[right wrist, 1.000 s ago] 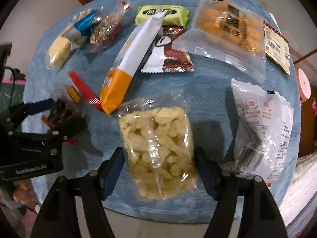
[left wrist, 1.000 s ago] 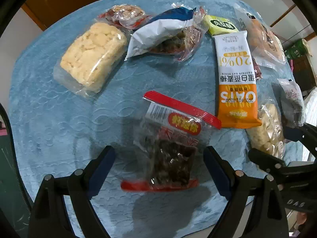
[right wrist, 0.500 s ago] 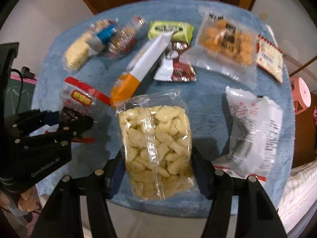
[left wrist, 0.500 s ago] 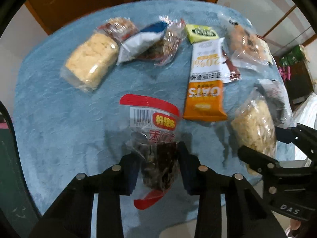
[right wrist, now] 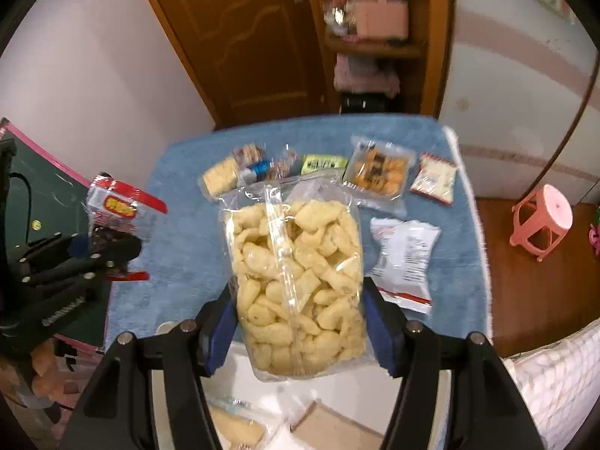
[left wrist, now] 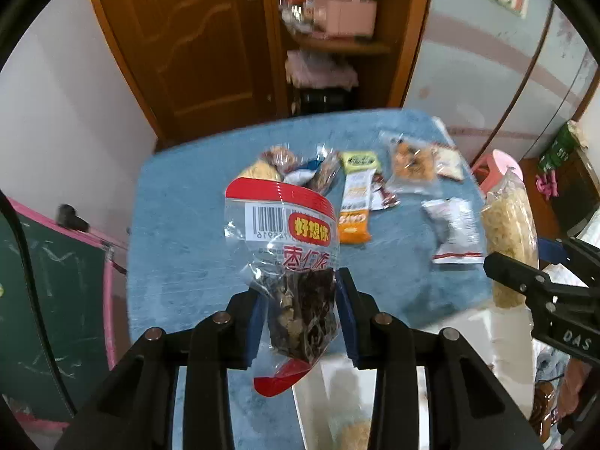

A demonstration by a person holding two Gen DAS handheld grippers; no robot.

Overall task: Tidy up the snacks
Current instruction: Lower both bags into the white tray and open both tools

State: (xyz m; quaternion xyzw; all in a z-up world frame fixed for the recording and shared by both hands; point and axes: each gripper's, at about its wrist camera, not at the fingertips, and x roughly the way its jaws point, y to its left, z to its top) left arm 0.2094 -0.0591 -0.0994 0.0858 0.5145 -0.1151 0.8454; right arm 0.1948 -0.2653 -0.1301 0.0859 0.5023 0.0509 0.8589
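My left gripper (left wrist: 300, 318) is shut on a clear bag of dark dried snack with a red top band (left wrist: 288, 247), held up above the near edge of the blue-clothed table (left wrist: 180, 225). My right gripper (right wrist: 300, 318) is shut on a clear bag of yellow puffed snacks (right wrist: 300, 273), also lifted above the near edge. That bag shows at the right in the left wrist view (left wrist: 506, 232). The red-banded bag and left gripper show at the left in the right wrist view (right wrist: 116, 210).
On the table lie an orange oat bar (left wrist: 354, 206), a green pack (right wrist: 324, 163), an orange biscuit bag (right wrist: 380, 170), a white crumpled pack (right wrist: 405, 258), a small white-red pack (right wrist: 435, 178) and a yellow cake pack (right wrist: 221, 178). A white container (right wrist: 337, 393) sits below the grippers. A pink stool (right wrist: 543, 221) stands right.
Both grippers lifted their bags off the table and pulled back toward the near edge. The view now takes in the door and shelves behind the table.
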